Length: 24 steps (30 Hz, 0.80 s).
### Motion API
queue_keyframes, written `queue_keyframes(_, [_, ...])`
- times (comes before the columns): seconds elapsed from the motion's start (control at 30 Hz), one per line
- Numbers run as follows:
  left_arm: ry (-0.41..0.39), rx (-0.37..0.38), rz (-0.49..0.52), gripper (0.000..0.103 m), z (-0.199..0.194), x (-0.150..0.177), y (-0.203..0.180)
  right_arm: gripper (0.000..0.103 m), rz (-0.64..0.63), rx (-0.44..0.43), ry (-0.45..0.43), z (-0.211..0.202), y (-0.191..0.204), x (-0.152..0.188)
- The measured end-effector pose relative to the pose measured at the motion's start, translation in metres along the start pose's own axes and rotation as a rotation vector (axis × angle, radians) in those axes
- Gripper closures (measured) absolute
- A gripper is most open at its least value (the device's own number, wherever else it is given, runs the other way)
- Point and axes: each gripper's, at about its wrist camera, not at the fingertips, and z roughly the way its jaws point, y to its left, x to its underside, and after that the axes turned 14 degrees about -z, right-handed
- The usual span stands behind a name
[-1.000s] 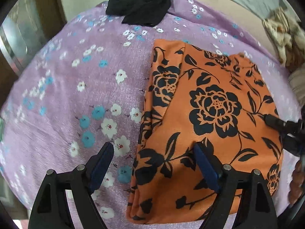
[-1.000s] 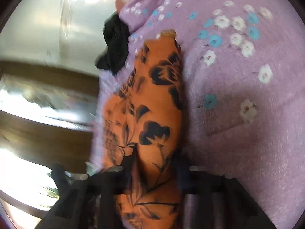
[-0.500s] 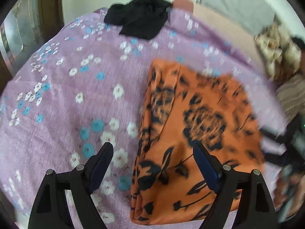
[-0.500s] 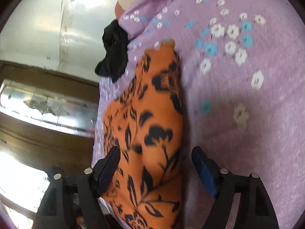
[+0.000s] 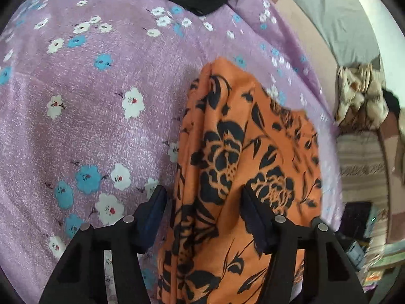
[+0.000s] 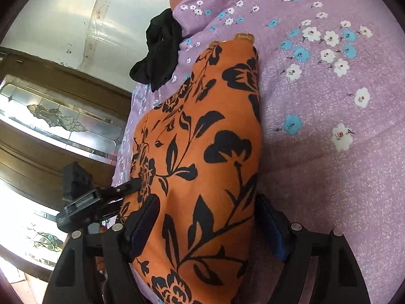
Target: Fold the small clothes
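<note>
We see orange black-flowered folded cloth (image 5: 240, 167) on purple floral bedsheet (image 5: 96, 131), black garment (image 6: 159, 53) beyond. Left gripper (image 5: 203, 217) and right gripper (image 6: 207, 225): jaws spread, straddling near edge, not pinching. We judge cloth light, limp, thin; pinch corners. Long axis runs away from both cameras.

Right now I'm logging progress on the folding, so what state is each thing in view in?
orange floral garment: folded into a compact shape, lying on the bed.
black garment: crumpled and unfolded, at the bed's far edge.
purple floral bedsheet: spread over the bed.
left gripper: open, its fingers either side of the orange garment's near edge.
right gripper: open, its fingers either side of the orange garment.
</note>
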Motion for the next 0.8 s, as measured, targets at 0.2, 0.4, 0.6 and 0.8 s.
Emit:
queue_keyframes(0.2, [0.035, 0.033, 0.030, 0.065, 0.013, -0.002, -0.001, 0.052, -0.047, 0.037, 0.049, 0.016, 0.008, -0.009])
queue_keyframes(0.4, [0.010, 0.069, 0.015, 0.077, 0.003, 0.002, -0.014, 0.069, -0.136, 0.042, 0.048, -0.002, 0.029, -0.025])
queue_keyframes(0.6, [-0.065, 0.179, 0.051, 0.077, -0.031, 0.020, -0.056, 0.070, -0.231, 0.051, -0.038, -0.059, 0.050, -0.053])
queue_keyframes(0.8, [-0.120, 0.240, 0.141, 0.077, -0.048, 0.035, -0.111, 0.070, -0.257, 0.059, -0.117, -0.118, 0.042, -0.076])
